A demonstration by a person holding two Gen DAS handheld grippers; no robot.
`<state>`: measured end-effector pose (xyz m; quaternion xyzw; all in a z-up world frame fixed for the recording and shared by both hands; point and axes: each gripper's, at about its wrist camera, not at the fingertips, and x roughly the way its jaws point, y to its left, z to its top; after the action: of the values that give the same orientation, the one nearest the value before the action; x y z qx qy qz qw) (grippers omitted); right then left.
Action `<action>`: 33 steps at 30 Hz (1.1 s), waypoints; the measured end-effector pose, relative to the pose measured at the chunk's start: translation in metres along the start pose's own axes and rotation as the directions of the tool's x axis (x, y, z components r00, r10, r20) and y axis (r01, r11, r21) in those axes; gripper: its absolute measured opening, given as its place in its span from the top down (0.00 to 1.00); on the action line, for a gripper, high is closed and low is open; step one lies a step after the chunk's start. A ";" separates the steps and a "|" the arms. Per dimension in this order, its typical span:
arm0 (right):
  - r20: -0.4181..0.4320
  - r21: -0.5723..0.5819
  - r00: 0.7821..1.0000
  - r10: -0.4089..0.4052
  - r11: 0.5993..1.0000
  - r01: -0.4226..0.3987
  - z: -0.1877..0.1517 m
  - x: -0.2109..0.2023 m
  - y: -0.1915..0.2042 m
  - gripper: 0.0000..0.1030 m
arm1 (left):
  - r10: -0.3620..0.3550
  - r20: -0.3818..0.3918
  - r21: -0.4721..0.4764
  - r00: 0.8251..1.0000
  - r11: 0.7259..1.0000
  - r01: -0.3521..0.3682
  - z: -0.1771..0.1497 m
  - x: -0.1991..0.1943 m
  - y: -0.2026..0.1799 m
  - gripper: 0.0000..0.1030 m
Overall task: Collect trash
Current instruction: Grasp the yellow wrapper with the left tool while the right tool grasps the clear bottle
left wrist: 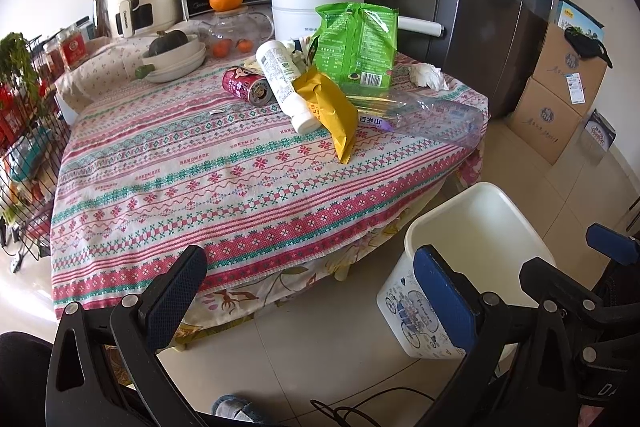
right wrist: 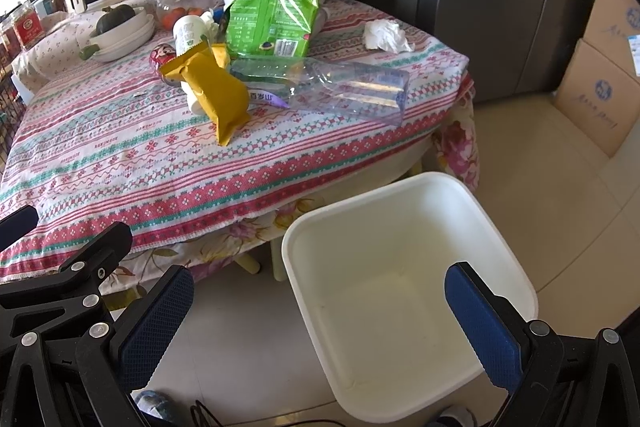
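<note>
Both jaws spread, white bin beside table edge

**Patterned table, tiled floor**

The table's striped cross-stitch tablecloth carries a clear plastic bottle on its side, a crumpled tissue, a red drink can, a white bottle, stacked white bowls and a white electric pot. On the beige floor tiles stand a white trash bin and cardboard boxes.
</note>
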<state>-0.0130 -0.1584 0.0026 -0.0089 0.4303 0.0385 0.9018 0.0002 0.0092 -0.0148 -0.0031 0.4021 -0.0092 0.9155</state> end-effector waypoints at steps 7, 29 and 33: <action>-0.007 -0.005 1.000 0.007 1.000 -0.007 0.001 0.002 -0.001 0.00 | 0.003 -0.016 -0.008 1.000 1.000 -0.003 0.001 0.003 0.000 0.00; -0.151 -0.125 0.968 0.200 0.968 -0.219 0.099 0.088 -0.015 0.00 | -0.058 -0.166 -0.112 0.984 0.993 0.040 0.100 0.061 0.037 0.00; -0.172 -0.167 0.962 0.212 0.956 -0.241 0.120 0.118 -0.010 0.00 | -0.135 -0.197 -0.181 0.971 0.978 0.099 0.126 0.091 0.037 0.00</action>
<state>0.1549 -0.1548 -0.0139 -0.0469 0.4905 0.1812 0.8511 0.1552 0.0448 0.0031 -0.1040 0.4941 -0.0291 0.8627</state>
